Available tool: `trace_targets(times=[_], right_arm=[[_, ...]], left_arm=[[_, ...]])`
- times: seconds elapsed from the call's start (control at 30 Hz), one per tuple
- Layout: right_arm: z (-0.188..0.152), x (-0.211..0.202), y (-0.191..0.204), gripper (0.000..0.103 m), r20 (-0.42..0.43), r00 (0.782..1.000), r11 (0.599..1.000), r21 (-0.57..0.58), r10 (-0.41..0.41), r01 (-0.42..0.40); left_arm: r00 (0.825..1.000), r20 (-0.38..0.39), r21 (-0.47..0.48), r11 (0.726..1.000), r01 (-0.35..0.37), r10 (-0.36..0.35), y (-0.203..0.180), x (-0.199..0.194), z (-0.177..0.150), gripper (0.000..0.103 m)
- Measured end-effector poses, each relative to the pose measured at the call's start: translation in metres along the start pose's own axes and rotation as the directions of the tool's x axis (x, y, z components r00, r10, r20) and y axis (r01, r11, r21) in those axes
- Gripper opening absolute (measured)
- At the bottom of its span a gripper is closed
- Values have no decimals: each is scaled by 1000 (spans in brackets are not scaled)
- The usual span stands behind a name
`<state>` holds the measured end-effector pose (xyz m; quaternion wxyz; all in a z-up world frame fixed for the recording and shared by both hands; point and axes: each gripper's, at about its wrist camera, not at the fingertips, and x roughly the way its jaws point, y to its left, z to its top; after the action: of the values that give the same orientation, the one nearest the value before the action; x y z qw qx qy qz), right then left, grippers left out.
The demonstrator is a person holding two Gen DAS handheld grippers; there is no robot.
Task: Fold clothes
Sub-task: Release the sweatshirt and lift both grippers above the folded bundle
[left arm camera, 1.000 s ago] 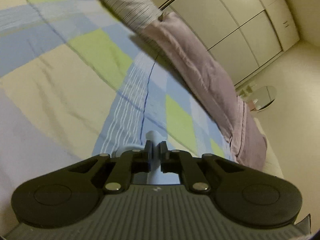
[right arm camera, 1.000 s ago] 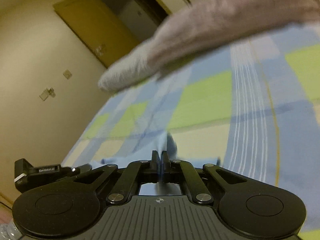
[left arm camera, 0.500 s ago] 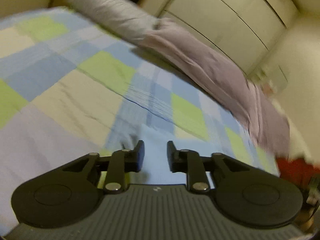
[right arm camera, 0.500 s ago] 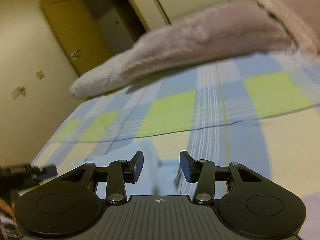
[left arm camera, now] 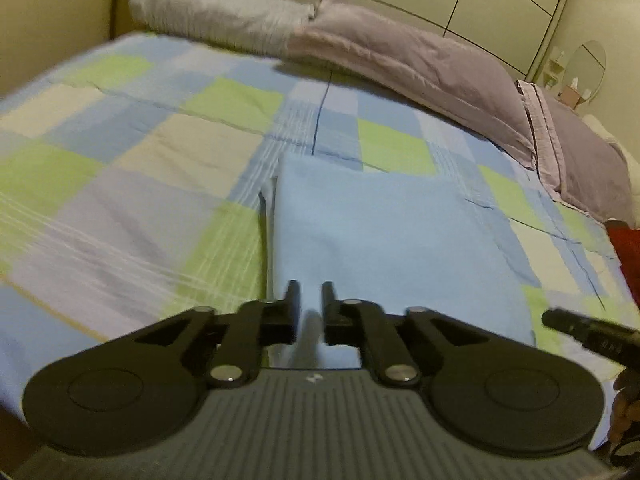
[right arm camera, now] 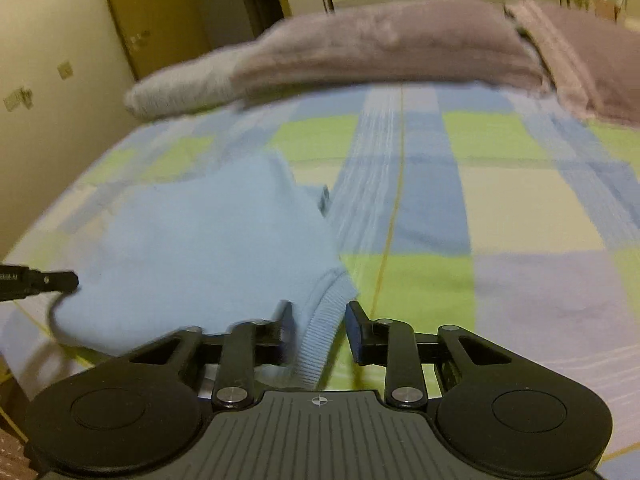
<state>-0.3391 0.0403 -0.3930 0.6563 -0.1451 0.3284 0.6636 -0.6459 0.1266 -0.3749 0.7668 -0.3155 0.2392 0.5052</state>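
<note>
On the near part of the checked blue, green and cream bedspread [left arm camera: 192,148] lies the pale blue knitted garment [left arm camera: 384,236], spread as a flat oblong with straight far and left edges, a narrow strip of another layer peeping out along its left side. Whether more folds are wanted I cannot tell from its shape alone.

My left jaws [left arm camera: 307,300] stand a little apart over the garment's near edge; a ridge of the blue cloth rises between them, but I cannot tell whether they pinch it or merely straddle it. My right jaws [right arm camera: 318,320] are spread wide, and the garment's ribbed hem [right arm camera: 320,340] runs loose through the gap, gripped by neither finger.

My worry is the hem. If my right jaws shut on only one ribbed layer, the layer beneath would stay behind and the neat oblong would skew or open out. If my two sides lift unevenly, the soft knit would sag in the middle and crease. Dragging low over the bedspread could also rumple it and pull the cloth out of square. The mauve pillows [left arm camera: 404,64] at the far end lie well clear.
</note>
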Motion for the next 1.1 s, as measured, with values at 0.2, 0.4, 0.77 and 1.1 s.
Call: trace_targets(times=[0.2, 0.4, 0.77, 1.1], right_arm=[[-15, 14, 21, 28, -106, 994, 1000, 3, 31, -31], [-12, -20, 29, 29, -148, 989, 1000, 31, 1, 4], [-23, -97, 50, 62, -75, 997, 1000, 20, -1, 3], [-43, -134, 63, 62, -47, 999, 1000, 18, -20, 21]], left_arm=[[991, -40, 28, 991, -130, 131, -24, 0, -19, 16], [985, -31, 82, 983, -167, 170, -63, -40, -23, 33], [979, 7, 159, 967, -200, 201, -104, -105, -55, 45], [981, 55, 190, 963, -192, 185, -110, -146, -72, 53]])
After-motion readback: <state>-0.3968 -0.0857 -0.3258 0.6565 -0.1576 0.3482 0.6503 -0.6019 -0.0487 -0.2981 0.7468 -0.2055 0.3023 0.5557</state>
